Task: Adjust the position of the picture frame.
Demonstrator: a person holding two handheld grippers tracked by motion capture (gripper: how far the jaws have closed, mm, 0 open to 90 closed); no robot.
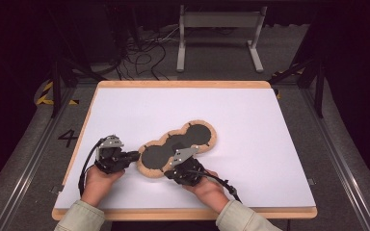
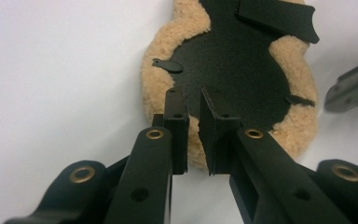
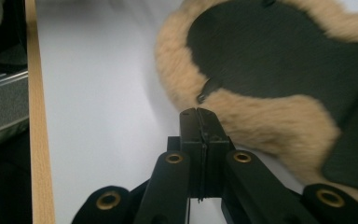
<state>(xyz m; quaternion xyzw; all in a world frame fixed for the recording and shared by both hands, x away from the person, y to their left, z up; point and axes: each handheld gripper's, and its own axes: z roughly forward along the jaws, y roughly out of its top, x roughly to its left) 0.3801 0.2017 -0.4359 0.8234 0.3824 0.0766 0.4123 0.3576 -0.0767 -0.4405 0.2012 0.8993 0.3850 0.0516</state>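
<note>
A three-lobed pad (image 1: pixel 178 143) lies flat on the white table, black on top with a tan fleece rim. My left gripper (image 1: pixel 136 155) is at its left end. In the left gripper view the jaws (image 2: pixel 193 100) stand a narrow gap apart over the rim (image 2: pixel 161 86), reaching onto the black face; fleece shows through the gap and nothing looks pinched. My right gripper (image 1: pixel 168 172) is at the pad's near edge. Its jaws (image 3: pixel 199 112) are shut and empty, just short of the fleece (image 3: pixel 270 126) and a small black tab (image 3: pixel 208 88).
The table's wooden front edge (image 3: pixel 37 140) runs close by my right gripper. A black strap (image 2: pixel 279 16) crosses the pad's middle. Part of the other gripper (image 2: pixel 354 88) sits to the right. Beyond the table (image 1: pixel 270 192) stand a grey frame (image 1: pixel 219 29) and floor cables.
</note>
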